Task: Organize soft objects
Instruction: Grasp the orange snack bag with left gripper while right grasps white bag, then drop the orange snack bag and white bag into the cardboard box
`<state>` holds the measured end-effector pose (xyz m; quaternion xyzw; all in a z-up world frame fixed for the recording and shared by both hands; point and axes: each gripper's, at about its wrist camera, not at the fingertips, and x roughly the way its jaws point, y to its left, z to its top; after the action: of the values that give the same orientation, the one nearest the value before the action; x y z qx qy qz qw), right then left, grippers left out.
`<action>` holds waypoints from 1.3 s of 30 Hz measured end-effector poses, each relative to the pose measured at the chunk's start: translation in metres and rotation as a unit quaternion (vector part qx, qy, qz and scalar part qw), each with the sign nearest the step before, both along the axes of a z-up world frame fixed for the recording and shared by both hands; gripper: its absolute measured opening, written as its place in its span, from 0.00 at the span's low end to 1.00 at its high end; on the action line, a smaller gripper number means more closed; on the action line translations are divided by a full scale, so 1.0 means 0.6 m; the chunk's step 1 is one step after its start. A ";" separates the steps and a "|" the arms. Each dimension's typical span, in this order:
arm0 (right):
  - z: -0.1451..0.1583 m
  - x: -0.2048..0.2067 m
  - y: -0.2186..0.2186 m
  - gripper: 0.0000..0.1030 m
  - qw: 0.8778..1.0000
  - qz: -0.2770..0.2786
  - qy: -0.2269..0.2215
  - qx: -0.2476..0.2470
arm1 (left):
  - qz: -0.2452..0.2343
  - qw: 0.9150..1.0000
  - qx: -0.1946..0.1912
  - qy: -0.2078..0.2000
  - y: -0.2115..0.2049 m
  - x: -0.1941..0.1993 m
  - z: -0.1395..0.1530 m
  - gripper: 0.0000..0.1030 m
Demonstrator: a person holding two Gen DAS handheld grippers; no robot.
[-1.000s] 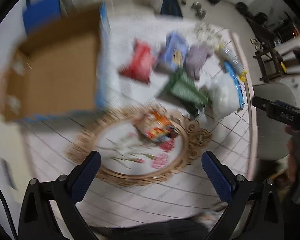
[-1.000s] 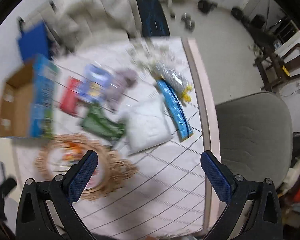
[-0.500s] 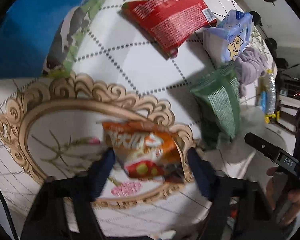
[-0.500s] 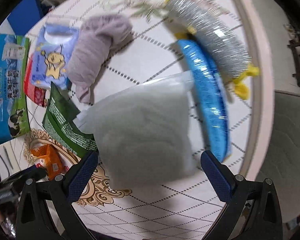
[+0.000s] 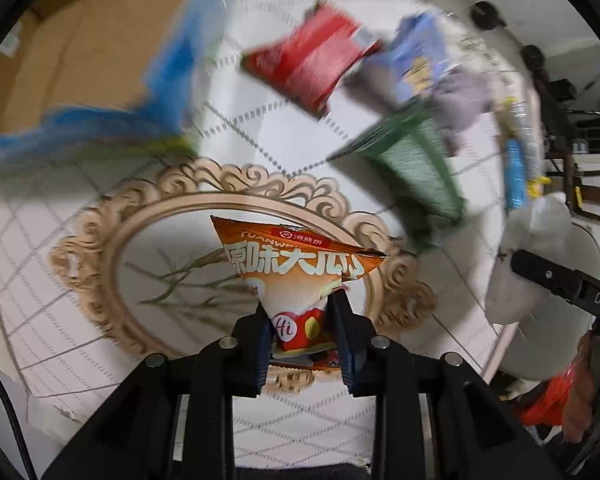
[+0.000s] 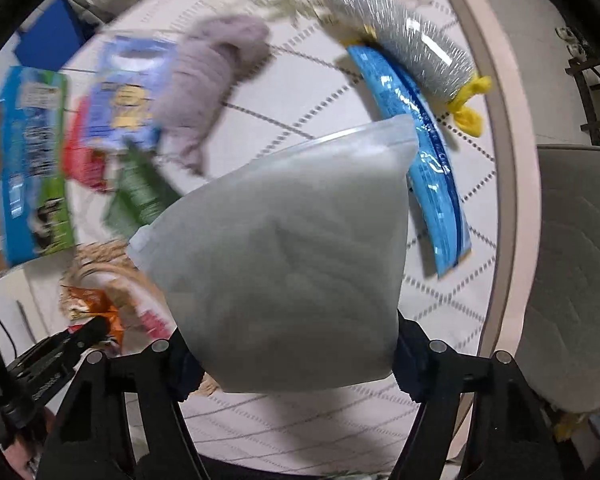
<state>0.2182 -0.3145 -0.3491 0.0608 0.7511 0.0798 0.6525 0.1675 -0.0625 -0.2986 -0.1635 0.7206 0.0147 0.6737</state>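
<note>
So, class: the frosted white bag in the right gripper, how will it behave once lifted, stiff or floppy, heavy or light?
The frosted white bag looks padded with soft filling, so probably light for its bulk. Pinched at its lower end by the right gripper, it bulges outward: likely floppy and prone to sag. Its smooth plastic skin may slip.

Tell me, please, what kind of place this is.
Probably a room at home: a table with a quilted white cloth, a padded grey chair beside it, snack packets like the red one.
</note>
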 end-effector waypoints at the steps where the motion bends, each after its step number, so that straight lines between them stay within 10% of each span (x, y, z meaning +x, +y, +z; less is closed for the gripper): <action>1: 0.026 -0.013 0.013 0.74 1.000 0.005 -0.014 0.012 | -0.004 1.000 0.001 -0.017 0.007 -0.006 0.034 0.24; 8: 0.230 -0.015 0.190 0.74 0.988 0.065 -0.087 0.106 | 0.019 0.994 0.015 -0.103 0.175 0.023 0.212 0.22; 13: 0.285 0.041 0.400 0.74 0.977 0.102 -0.109 0.155 | 0.053 0.992 0.056 -0.099 0.345 0.102 0.215 0.22; 20: 0.160 0.171 0.621 0.74 0.986 0.091 -0.069 0.120 | 0.056 0.997 0.049 -0.032 0.511 0.244 0.092 0.22; 34: -0.036 0.278 0.765 0.81 0.994 0.095 -0.012 0.049 | 0.013 0.997 0.063 0.034 0.581 0.316 -0.047 0.23; 37: -0.022 0.273 0.772 1.00 0.992 0.111 -0.014 0.050 | 0.017 0.998 0.052 0.023 0.588 0.308 -0.020 0.41; 39: 0.001 0.265 0.775 1.00 0.990 0.131 -0.033 0.032 | 0.008 0.998 0.065 0.004 0.586 0.305 0.004 0.74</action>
<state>0.3772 0.1504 -0.3488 -0.0199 0.7274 0.1906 0.6589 0.3507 0.2889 -0.2960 -0.1253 0.7191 0.0675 0.6802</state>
